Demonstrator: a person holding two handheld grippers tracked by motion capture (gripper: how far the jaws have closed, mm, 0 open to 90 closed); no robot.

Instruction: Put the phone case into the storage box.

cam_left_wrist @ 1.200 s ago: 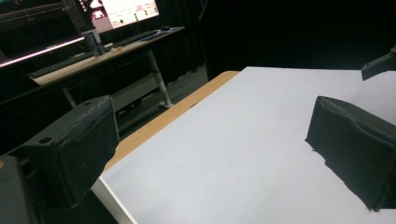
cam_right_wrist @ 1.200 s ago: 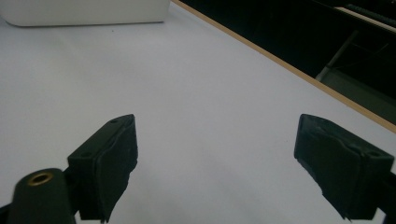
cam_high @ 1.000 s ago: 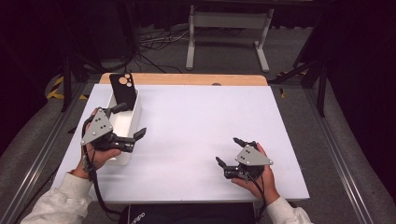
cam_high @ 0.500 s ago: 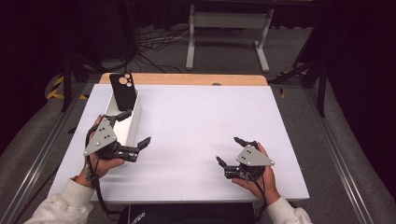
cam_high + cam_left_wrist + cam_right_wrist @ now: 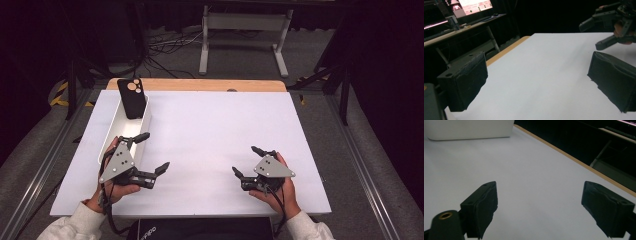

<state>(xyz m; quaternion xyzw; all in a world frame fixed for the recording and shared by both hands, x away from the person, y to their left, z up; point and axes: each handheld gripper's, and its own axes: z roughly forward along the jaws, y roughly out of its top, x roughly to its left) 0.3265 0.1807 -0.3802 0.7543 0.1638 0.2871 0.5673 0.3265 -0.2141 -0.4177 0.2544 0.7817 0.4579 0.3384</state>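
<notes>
A black phone (image 5: 132, 98) with its camera side showing leans upright at the far end of a long white bin (image 5: 111, 143) on the left of the white table (image 5: 215, 125). My left gripper (image 5: 154, 150) is open, held low just right of the bin's near end, with nothing between its jaws. In the left gripper view the left gripper (image 5: 536, 85) looks across bare table toward the other gripper (image 5: 610, 23). My right gripper (image 5: 244, 160) is open near the front right, and the right gripper (image 5: 541, 207) faces the bin (image 5: 469, 130) with nothing held.
A wooden strip (image 5: 200, 85) runs along the table's far edge. Beyond it stand a white metal stand (image 5: 242, 30) and cables on the floor. Metal rails (image 5: 45, 170) run along both sides of the table.
My left gripper has drawn back from the bin toward the person and a little to the right, staying open. The right gripper has barely moved.
</notes>
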